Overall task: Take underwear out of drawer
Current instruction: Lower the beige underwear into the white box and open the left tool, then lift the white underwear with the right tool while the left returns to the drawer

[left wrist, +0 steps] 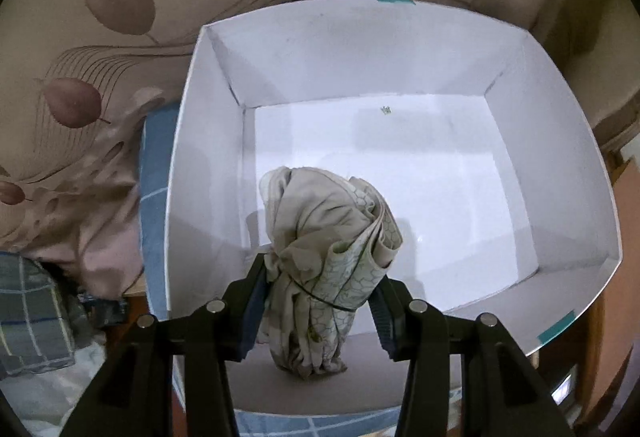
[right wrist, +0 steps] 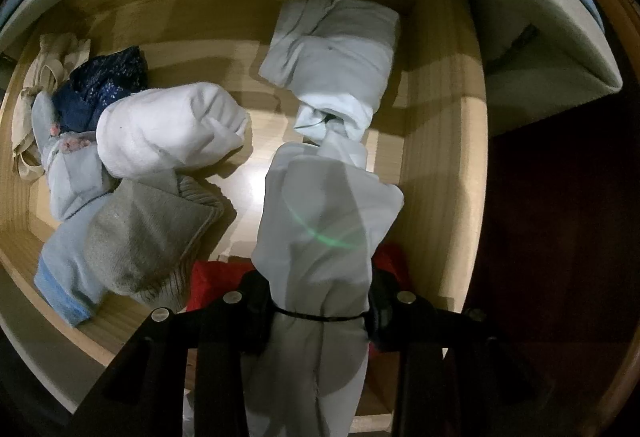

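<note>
Left hand-held gripper (left wrist: 316,305) at six o'clock of its view, jaws clamped on a beige bundle of underwear (left wrist: 324,257) bound with a thin black band, held above the near-left corner of a white box (left wrist: 208,157). Beyond the box, from nine to twelve o'clock, a leaf-patterned bedcover (left wrist: 100,37).

Right hand-held gripper (right wrist: 320,317) at six o'clock, pointing down into a wooden drawer (right wrist: 440,165), jaws narrow and pinching a pale grey-white bundle (right wrist: 324,221) at its banded waist. Just behind the jaws, a red garment (right wrist: 212,281). At eight o'clock, a grey knit piece (right wrist: 152,233) over light blue cloth (right wrist: 68,277). Farther, a white roll (right wrist: 168,129) at ten o'clock, a navy item (right wrist: 104,85) and a folded pale piece (right wrist: 332,49) at twelve.
</note>
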